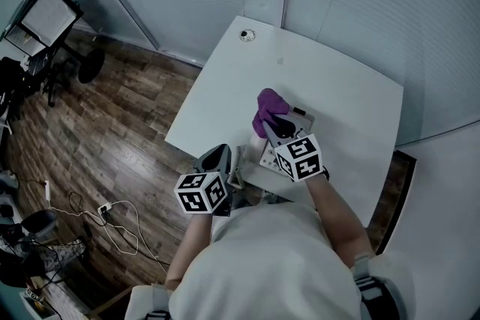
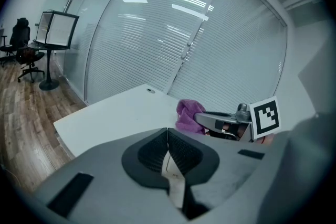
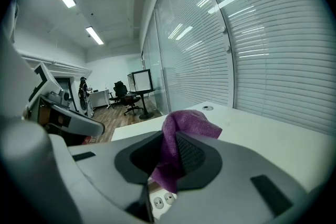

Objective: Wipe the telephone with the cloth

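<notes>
The purple cloth (image 1: 267, 105) hangs bunched from my right gripper (image 1: 271, 125), which is shut on it over the telephone (image 1: 301, 119) on the white table (image 1: 337, 86). In the right gripper view the cloth (image 3: 184, 126) is pinched between the pads, and white telephone keys (image 3: 160, 199) show just below the jaws. My left gripper (image 1: 221, 155) stays at the table's near edge, left of the telephone, with its jaws shut. In the left gripper view a white sliver (image 2: 170, 165) shows under the closed pads; I cannot tell what it is. That view also has the cloth (image 2: 188, 115) and the right gripper (image 2: 220, 122) ahead.
A round cable grommet (image 1: 247, 34) sits at the table's far corner. Glass walls with blinds close in behind the table. To the left is wooden floor with loose cables (image 1: 112, 217), a screen on a stand (image 1: 46, 15) and office chairs.
</notes>
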The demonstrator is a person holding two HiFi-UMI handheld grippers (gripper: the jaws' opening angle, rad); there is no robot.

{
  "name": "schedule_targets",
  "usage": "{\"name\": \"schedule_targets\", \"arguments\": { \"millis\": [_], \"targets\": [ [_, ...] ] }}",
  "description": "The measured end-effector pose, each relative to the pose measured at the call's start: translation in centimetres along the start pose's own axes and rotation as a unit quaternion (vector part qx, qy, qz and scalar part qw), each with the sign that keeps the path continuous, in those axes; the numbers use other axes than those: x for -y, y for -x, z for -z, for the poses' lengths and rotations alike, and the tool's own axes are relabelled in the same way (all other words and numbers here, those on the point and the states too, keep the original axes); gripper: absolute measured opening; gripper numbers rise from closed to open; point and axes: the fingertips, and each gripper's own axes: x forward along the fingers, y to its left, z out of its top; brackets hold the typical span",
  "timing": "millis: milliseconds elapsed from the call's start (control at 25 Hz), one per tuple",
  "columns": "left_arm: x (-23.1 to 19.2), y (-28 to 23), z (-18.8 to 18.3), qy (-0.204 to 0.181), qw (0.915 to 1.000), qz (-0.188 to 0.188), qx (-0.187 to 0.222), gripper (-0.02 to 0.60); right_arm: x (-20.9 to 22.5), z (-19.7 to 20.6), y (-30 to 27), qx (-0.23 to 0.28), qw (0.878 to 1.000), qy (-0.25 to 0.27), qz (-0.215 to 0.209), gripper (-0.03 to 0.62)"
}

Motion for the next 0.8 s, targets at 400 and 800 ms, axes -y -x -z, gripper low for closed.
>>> {"name": "schedule_targets", "arguments": {
  "millis": [400, 800],
  "targets": [
    [0.0, -0.1, 0.5, 0.008, 1.0000, -0.003, 0.002, 0.021, -1.3, 0.9, 0.5, -0.006, 1.000, 0.011, -0.015, 0.081],
    [0.1, -0.1, 1.0, 0.015, 0.9999, -0.004, 0.004, 0.021, -2.9, 2.0, 1.2, -0.013, 0.999, 0.016, -0.032, 0.081]
  ]
}}
